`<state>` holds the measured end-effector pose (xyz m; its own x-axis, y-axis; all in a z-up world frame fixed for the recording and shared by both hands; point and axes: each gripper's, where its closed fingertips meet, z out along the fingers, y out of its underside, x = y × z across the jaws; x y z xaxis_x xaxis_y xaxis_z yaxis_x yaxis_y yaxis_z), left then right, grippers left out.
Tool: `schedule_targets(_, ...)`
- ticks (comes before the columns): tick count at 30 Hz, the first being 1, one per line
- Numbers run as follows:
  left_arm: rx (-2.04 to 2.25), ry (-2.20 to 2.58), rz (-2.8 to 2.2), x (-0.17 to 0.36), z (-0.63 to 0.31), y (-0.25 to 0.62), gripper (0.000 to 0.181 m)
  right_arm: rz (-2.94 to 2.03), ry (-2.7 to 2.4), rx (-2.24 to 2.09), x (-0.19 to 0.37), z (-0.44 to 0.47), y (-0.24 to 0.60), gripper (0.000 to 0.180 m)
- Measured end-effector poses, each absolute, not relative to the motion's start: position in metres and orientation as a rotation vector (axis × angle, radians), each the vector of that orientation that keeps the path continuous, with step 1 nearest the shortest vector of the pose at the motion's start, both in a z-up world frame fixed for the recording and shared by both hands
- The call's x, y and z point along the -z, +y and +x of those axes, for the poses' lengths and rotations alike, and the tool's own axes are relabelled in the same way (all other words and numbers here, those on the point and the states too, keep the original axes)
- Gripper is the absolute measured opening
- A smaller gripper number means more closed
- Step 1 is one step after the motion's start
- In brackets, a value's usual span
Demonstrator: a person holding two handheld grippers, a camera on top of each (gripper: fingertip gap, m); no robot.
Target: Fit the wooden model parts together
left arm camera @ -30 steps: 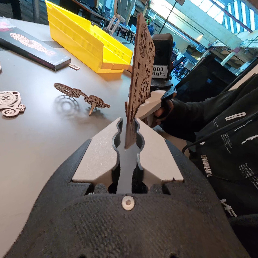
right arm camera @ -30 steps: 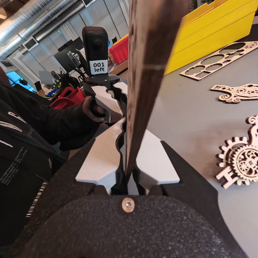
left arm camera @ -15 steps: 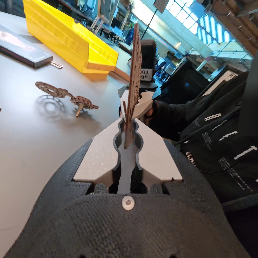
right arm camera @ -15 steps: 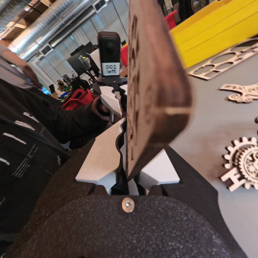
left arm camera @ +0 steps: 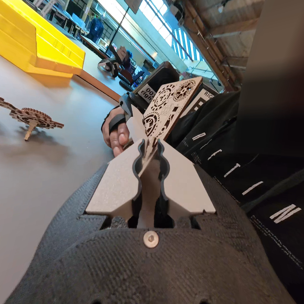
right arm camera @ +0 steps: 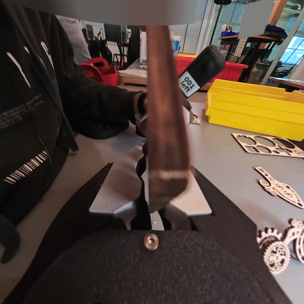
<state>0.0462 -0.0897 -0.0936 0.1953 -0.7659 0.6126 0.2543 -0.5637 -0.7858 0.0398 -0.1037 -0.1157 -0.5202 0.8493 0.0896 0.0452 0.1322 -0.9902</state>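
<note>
A thin wooden sheet (left arm camera: 172, 105) with laser-cut gear parts is held up between both grippers above the grey table (left arm camera: 49, 164). My right gripper (left arm camera: 144, 131) is shut on its lower edge. In the right wrist view the sheet (right arm camera: 164, 115) rises blurred and brown from between my right gripper's (right arm camera: 158, 143) fingers. My left gripper (left arm camera: 151, 142) has the sheet's lower corner in the narrow gap between its fingers. The sheet leans across the gap against the left pad and looks loose. The left gripper (right arm camera: 189, 108) shows mostly hidden behind the sheet.
A yellow bin (left arm camera: 41, 49) (right arm camera: 255, 111) stands at the back of the table. A gear assembly (left arm camera: 32, 116) (right arm camera: 279, 253), a punched-out sheet (right arm camera: 266, 146) and an ornate piece (right arm camera: 283, 192) lie on the table. The person's dark hoodie (left arm camera: 246, 164) is close by. Both grippers' tips are close together, under 4 cm apart.
The sheet was upright and edge-on in the left wrist view; now it leans right and shows its cut face. Both grippers have swung round with it; the finger gaps look unchanged.
</note>
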Motion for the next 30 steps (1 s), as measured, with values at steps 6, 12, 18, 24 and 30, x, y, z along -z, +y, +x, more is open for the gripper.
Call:
schedule_targets(6, 1.477, 0.57, -1.67, 0.1, 0.05, -0.096, 0.01, -0.811, -1.777, -1.338, 0.124, 0.039, -0.108, 0.0)
schedule_targets(12, 1.444, 0.658, -1.691, 0.104, 0.055, -0.103, 0.003, -0.772, -1.816, -1.301, 0.128, 0.042, -0.113, 0.0)
schedule_targets(18, 1.388, 0.607, -1.715, 0.104, 0.048, -0.095, 0.0, -0.767, -1.818, -1.305, 0.128, 0.042, -0.115, 0.001)
schedule_targets(24, 1.417, 0.497, -1.726, 0.107, 0.04, -0.087, 0.0, -0.775, -1.804, -1.289, 0.127, 0.041, -0.111, 0.002)
schedule_targets(30, 1.457, 0.371, -1.671, 0.102, 0.03, -0.076, 0.0, -0.793, -1.816, -1.296, 0.129, 0.042, -0.111, 0.0)
